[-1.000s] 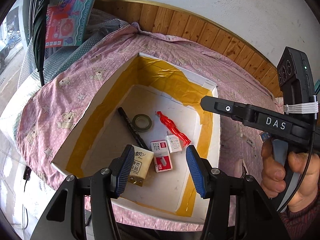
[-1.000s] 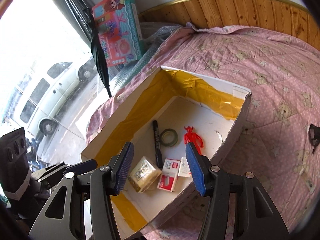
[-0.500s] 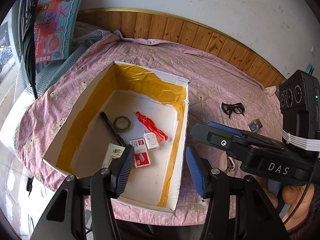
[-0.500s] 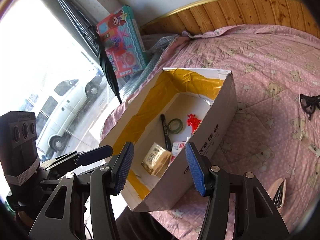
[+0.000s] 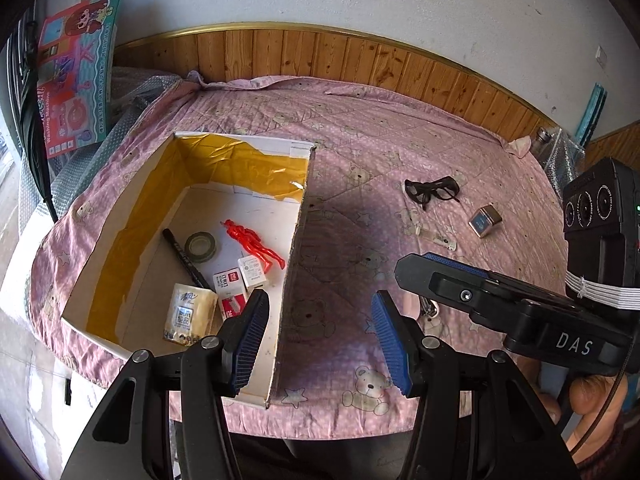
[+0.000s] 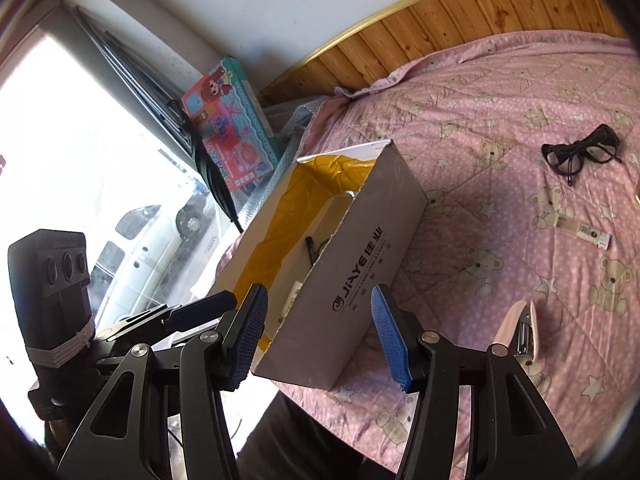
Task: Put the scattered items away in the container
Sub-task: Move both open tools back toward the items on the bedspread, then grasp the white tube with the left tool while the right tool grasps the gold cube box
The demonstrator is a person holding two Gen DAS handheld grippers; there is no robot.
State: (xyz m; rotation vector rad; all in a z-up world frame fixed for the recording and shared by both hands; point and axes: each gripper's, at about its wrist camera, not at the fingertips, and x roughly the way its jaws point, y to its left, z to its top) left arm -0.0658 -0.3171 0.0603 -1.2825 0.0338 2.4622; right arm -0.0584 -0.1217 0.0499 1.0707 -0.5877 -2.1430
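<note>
A white cardboard box (image 5: 298, 216) lined with yellow tape sits on the pink bedspread. It holds a black marker (image 5: 184, 254), a tape roll (image 5: 200, 245), a red figure (image 5: 252, 242), staple boxes (image 5: 230, 292) and a tissue packet (image 5: 188, 316). Loose on the bedspread lie black glasses (image 5: 432, 192), a small grey box (image 5: 486, 220), a white strip (image 5: 442, 240) and a pink stapler (image 6: 520, 328). My left gripper (image 5: 320, 304) stands open and empty over the box's near right wall. My right gripper (image 6: 319, 300) is open and empty just in front of the box (image 6: 360, 264).
A toy carton (image 5: 76, 76) and a black umbrella (image 5: 36, 152) lean at the far left by the window. Wooden panelling (image 5: 360, 56) runs behind the bed. A hand (image 5: 592, 412) holds the right gripper at lower right. The glasses (image 6: 580, 152) and strip (image 6: 584, 234) lie right of the box.
Both grippers have drawn back from over the box and swung to the right, so the bedspread with the glasses, grey box and stapler has come into view. Both stay open and empty.
</note>
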